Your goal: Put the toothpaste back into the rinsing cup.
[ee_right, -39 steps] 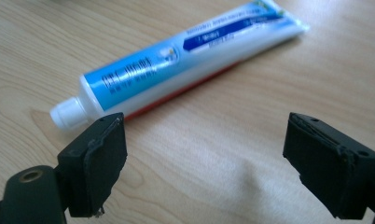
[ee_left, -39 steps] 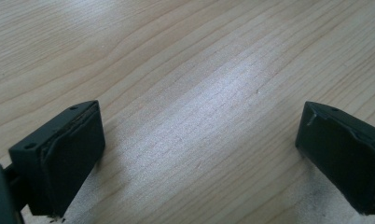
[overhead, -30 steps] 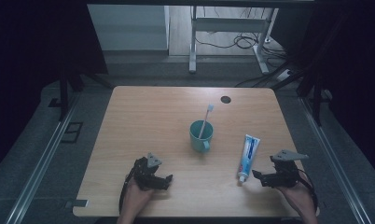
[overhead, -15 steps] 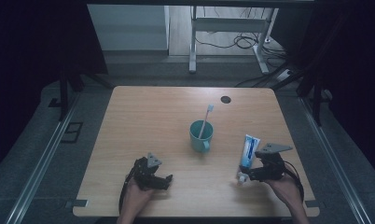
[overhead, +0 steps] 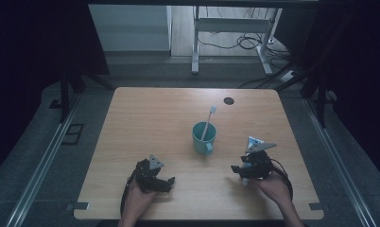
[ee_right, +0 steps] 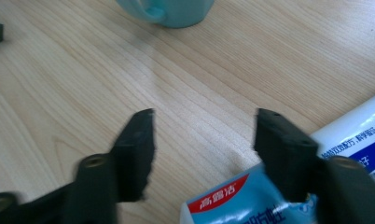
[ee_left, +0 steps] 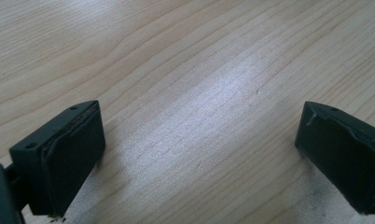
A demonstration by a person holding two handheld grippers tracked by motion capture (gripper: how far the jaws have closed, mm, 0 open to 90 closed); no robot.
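Note:
A teal mug (overhead: 203,137) stands mid-table with a toothbrush (overhead: 208,120) upright in it. A blue-and-white toothpaste tube (overhead: 252,143) lies on the table at the right, mostly under my right gripper (overhead: 238,169). In the right gripper view the tube (ee_right: 363,135) runs beneath the right jaw, and my right gripper (ee_right: 204,135) is open with bare wood between its jaws; the mug's base (ee_right: 176,9) is at the top. My left gripper (overhead: 167,182) rests near the front edge at the left. It is open (ee_left: 199,140) over bare wood, holding nothing.
The wooden table (overhead: 145,118) has a dark round cable hole (overhead: 228,100) at the back right. Beyond the far edge stand a metal desk frame (overhead: 235,28) and cables on the floor. Dark curtains flank both sides.
My right gripper has moved left and slightly forward, from beside the toothpaste tube to over its lower end. The left gripper has stayed still.

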